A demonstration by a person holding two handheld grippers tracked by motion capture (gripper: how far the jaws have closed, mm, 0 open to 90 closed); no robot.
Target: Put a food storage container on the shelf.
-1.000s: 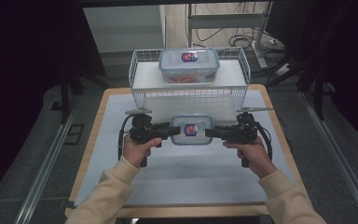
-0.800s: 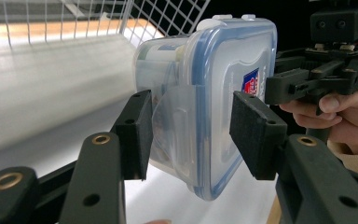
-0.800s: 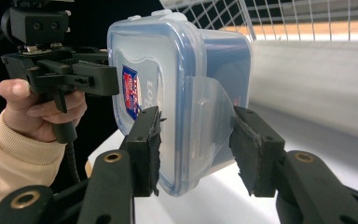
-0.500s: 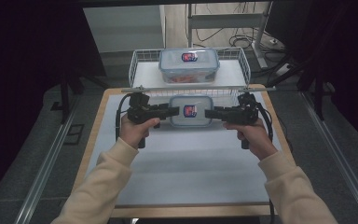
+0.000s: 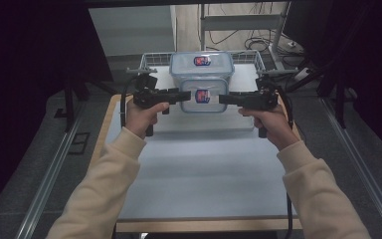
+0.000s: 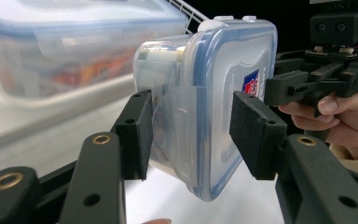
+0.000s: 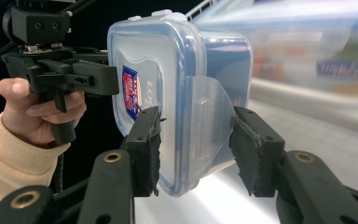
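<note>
A clear plastic container with a blue-rimmed lid and a red-blue sticker [image 5: 204,95] hangs in the air between both grippers, tipped so its lid faces me. My left gripper [image 5: 177,94] is shut on its left end clip [image 6: 177,126], and my right gripper [image 5: 226,98] is shut on its right end clip [image 7: 205,121]. In the left gripper view the jaws [image 6: 191,135] pinch the container [image 6: 219,93], with the right gripper [image 6: 272,88] beyond. In the right gripper view the jaws [image 7: 196,149] clamp it [image 7: 168,60], with the left gripper [image 7: 107,77] opposite.
A wire basket [image 5: 151,60] stands at the table's far edge with a second, like container [image 5: 201,63] in it, right behind the held one. The white mat [image 5: 199,169] covers the wooden table toward me. Dark floor and rails flank the table.
Both grippers have carried the container up off the mat and away from me, to the basket's front at rim height. The grip on both ends has stayed the same.
</note>
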